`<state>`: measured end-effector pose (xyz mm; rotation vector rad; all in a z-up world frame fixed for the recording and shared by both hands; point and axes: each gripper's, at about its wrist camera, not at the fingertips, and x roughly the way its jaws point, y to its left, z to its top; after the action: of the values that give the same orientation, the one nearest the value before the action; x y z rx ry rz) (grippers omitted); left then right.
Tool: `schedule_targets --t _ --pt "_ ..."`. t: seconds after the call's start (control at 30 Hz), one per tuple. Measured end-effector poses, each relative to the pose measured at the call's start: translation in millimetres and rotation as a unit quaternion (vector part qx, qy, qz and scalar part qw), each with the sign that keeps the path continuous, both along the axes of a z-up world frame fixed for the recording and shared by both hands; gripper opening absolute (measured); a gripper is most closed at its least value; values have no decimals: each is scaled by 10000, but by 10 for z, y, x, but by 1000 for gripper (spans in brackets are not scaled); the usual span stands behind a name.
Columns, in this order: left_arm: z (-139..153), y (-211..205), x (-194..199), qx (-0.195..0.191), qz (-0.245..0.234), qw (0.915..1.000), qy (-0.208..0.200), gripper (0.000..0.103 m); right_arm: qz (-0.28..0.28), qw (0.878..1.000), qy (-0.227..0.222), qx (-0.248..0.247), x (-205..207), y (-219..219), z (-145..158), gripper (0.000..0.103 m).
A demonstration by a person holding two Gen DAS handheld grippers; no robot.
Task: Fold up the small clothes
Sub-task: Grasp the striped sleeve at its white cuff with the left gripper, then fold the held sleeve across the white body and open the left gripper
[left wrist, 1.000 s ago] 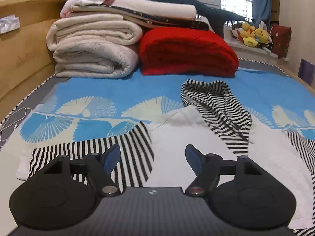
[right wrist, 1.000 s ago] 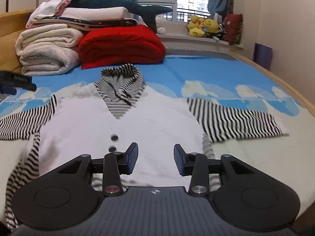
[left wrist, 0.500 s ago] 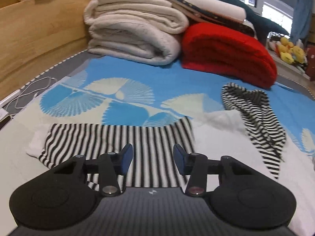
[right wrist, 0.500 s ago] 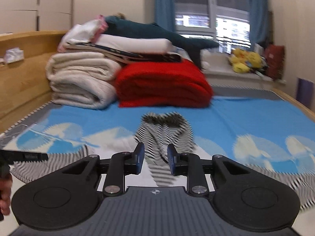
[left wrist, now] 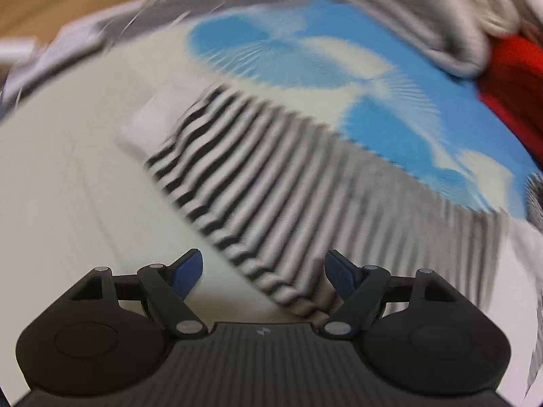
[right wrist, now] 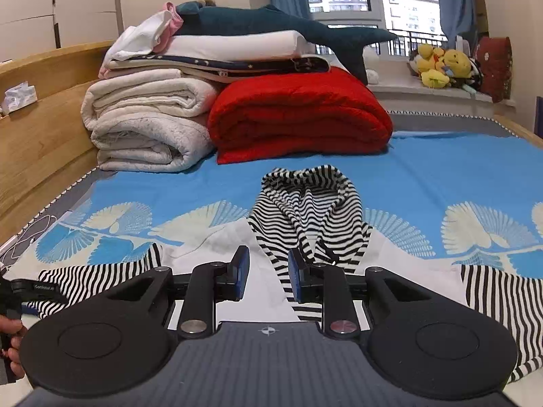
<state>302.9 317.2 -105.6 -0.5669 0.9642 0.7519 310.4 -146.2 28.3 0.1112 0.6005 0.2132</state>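
A small white hooded top with black-and-white striped sleeves and hood lies flat on the bed. In the left wrist view its left striped sleeve (left wrist: 271, 183) runs diagonally, blurred by motion; my left gripper (left wrist: 264, 268) is open and low over the sleeve's near edge. In the right wrist view the striped hood (right wrist: 307, 203) lies ahead, the white body (right wrist: 217, 247) below it. My right gripper (right wrist: 268, 273) hovers over the neckline with a narrow gap between its jaws and holds nothing. The left gripper (right wrist: 20, 291) shows at the far left by the left sleeve (right wrist: 101, 278).
A red folded blanket (right wrist: 298, 115) and rolled cream blankets (right wrist: 146, 129) are stacked at the bed's head, with a plush shark on top. A wooden bed frame (right wrist: 44, 129) runs along the left. Plush toys (right wrist: 444, 68) sit on the windowsill. The sheet (right wrist: 441, 173) is blue with fan prints.
My left gripper has swung left and down over the striped sleeve and opened wider. My right gripper has dropped a little closer to the hood, its gap slightly wider.
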Motion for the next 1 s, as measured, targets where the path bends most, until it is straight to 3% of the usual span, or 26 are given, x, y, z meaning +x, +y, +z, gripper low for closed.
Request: schedule_targets --t 0.1,0.23,0.3,0.37,0.4,0.43,0.73,0.83,1.0 --pt "-89 188 -66 90 405 9991 76 83 -21 9998 178 -27 53 23 -77 26" --pt "-117 284 -44 284 536 9981 -48 82 14 9995 279 -139 75 78 -140 26" --pt "-96 269 -49 387 560 9976 -113 67 32 9993 319 -177 77 112 -173 26" --pt "-65 253 -6 420 478 9977 -237 20 55 9992 355 -200 86 148 -200 26" --pt "-58 247 16 375 431 9979 -311 8 68 9990 372 -217 91 166 -212 26" --pt "-60 258 52 308 387 9979 -413 5 83 9989 388 -240 98 189 -227 26" --pt "351 -15 161 686 -51 9920 -1055 4 121 9988 397 -274 91 237 -237 26" --pt "454 -144 190 722 -199 9899 -1207 4 92 9990 351 -262 57 187 -213 17" --pt "563 -340 216 898 -422 9865 -1302 4 -17 9991 346 -233 7 82 -197 16"
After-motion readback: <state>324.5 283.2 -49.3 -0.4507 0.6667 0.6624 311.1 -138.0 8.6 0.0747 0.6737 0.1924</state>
